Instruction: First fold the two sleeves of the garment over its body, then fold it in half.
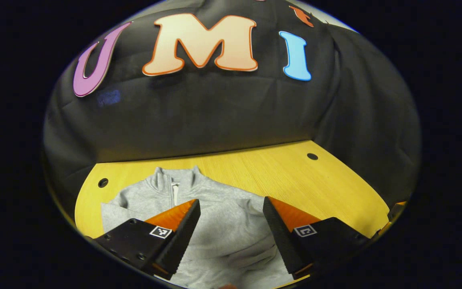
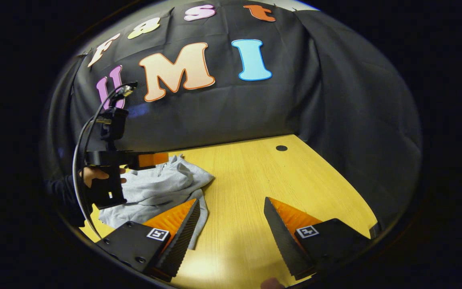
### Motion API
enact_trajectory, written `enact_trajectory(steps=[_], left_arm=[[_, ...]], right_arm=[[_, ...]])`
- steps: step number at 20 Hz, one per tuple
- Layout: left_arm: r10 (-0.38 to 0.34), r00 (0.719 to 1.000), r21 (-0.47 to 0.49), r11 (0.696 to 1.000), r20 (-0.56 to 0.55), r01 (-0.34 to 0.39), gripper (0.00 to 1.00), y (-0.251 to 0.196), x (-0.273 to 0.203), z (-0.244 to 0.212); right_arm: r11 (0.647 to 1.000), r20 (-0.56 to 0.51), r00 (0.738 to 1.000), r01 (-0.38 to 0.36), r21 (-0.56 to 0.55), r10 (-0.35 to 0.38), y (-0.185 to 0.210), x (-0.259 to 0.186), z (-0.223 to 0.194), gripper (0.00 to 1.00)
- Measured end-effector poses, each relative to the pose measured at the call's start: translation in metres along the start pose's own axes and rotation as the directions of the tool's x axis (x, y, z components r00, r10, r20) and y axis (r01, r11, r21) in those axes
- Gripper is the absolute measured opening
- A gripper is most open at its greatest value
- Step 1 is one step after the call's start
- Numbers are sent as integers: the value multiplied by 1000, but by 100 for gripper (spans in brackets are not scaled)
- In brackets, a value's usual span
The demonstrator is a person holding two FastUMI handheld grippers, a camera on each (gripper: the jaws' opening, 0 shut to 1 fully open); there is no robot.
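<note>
A grey zip-neck sweatshirt (image 1: 219, 224) lies on the yellow wooden table (image 1: 295, 176), collar toward the back wall, its cloth bunched and creased. My left gripper (image 1: 231, 208) hangs open above the sweatshirt's body, fingers apart with nothing between them. In the right gripper view the same sweatshirt (image 2: 163, 188) sits at the left, one sleeve trailing toward the front. My right gripper (image 2: 231, 208) is open over bare table just right of that sleeve. The left gripper (image 2: 134, 159), held by a hand (image 2: 94, 174), hovers over the sweatshirt's far left side.
Black cloth walls close off the back and right of the table. Round holes (image 1: 312, 156) (image 1: 103, 182) sit near the table's back corners. Bare wood (image 2: 279, 184) stretches to the right of the garment. A cable (image 2: 84, 132) loops off the left gripper.
</note>
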State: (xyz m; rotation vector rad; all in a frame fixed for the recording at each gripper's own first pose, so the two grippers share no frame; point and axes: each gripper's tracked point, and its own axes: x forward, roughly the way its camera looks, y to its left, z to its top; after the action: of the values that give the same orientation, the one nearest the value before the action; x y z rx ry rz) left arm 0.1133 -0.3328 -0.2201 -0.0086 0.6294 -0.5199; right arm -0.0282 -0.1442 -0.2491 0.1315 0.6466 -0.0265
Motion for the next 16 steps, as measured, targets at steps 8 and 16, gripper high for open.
enact_trajectory(steps=[8,16], left_arm=[[134,989,-19,991,54,-133,93,100,-87,-20],[232,971,-34,972,-58,-234,93,180,-164,-104]], right_arm=[[997,-11,997,-74,-25,74,54,24,-7,96],[990,-67,993,-108,-87,102,85,39,-34,96]])
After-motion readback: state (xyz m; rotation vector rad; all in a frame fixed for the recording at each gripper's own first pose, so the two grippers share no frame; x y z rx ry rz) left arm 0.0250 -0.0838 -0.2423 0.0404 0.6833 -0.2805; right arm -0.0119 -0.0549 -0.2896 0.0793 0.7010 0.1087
